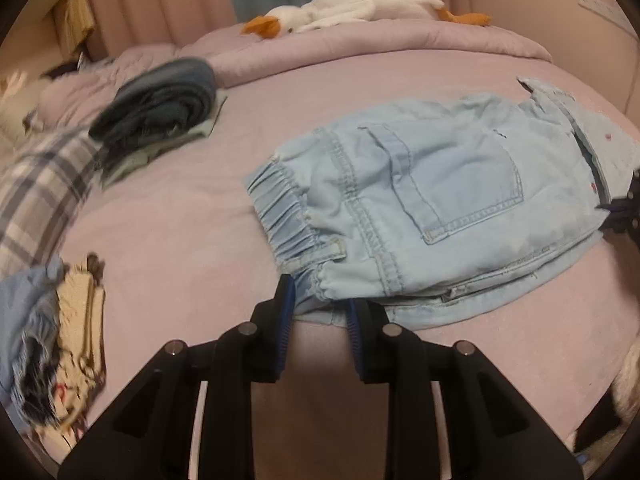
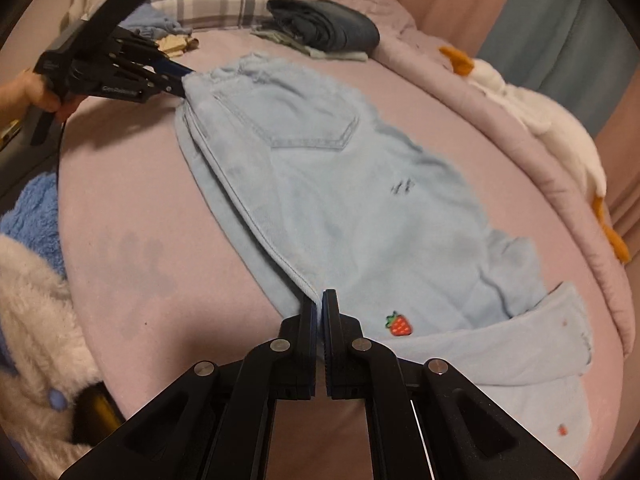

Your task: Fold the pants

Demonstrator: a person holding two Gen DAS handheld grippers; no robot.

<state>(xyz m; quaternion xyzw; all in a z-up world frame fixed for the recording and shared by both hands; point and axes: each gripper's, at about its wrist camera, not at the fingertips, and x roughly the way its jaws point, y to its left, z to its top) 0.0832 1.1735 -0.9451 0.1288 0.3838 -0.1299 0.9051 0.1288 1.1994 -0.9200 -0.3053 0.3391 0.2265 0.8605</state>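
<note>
Light blue denim pants (image 1: 432, 208) lie folded lengthwise on the pink bed, back pocket up, with a strawberry patch (image 2: 399, 324). In the right wrist view the pants (image 2: 340, 216) stretch from near to far left. My left gripper (image 1: 320, 304) is open, its fingers either side of the elastic waistband corner. It also shows in the right wrist view (image 2: 182, 82), at the waistband end. My right gripper (image 2: 322, 300) is shut on the pants' folded edge near the leg end. It shows at the right edge of the left wrist view (image 1: 620, 212).
A stack of folded dark jeans (image 1: 160, 100) sits at the far left of the bed (image 1: 168, 248). A plaid pillow (image 1: 40, 192), a white goose plush (image 1: 352, 4) and a heap of clothes (image 1: 48, 332) lie around. A fluffy blue and white item (image 2: 32, 280) lies near left.
</note>
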